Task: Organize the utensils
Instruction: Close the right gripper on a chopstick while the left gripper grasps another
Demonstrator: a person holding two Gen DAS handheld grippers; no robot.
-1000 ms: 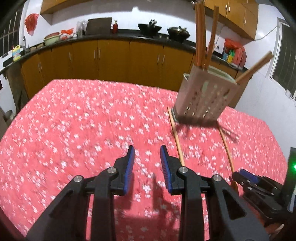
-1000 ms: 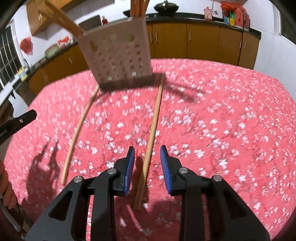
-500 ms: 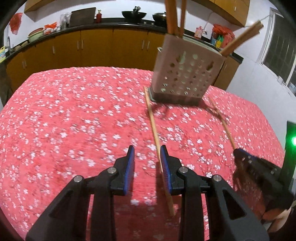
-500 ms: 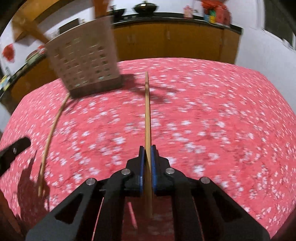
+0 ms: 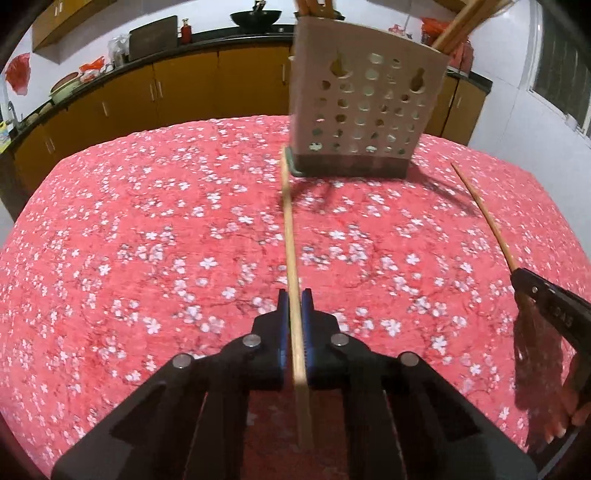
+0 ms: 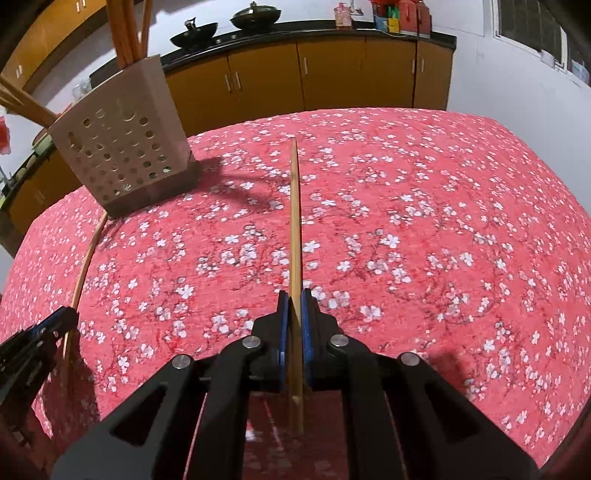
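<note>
Left gripper [image 5: 292,306]: its blue-padded fingers [image 5: 282,314] pinch a wooden chopstick [image 5: 290,236] that runs up the centre of the left wrist frame. Its far tip reaches the base of the utensil holder [image 5: 364,107]; whether tip and base touch cannot be told. The near end is blurred and passes out of sight between the gripper's arms.

Right gripper [image 6: 291,306]: its fingers [image 6: 282,317] pinch a second chopstick [image 6: 294,221], which points up the centre of the right wrist frame, its far tip well apart from the holder at upper left. Whether this stick rests on the cloth or is lifted cannot be told.

The perforated holder stands upright on the bench [image 5: 129,229], which is covered by a red cloth with white blossoms. More chopsticks [image 6: 127,33] stand in the holder, and their tops are cut off by the frame edge.

In the left wrist frame the right gripper enters at lower right, partly cut off; raised characters on its black body are too blurred to read. In the right wrist frame the left gripper appears at lower left, mostly cut off.

Woks [image 6: 255,14] sit on the rear kitchen counter.
</note>
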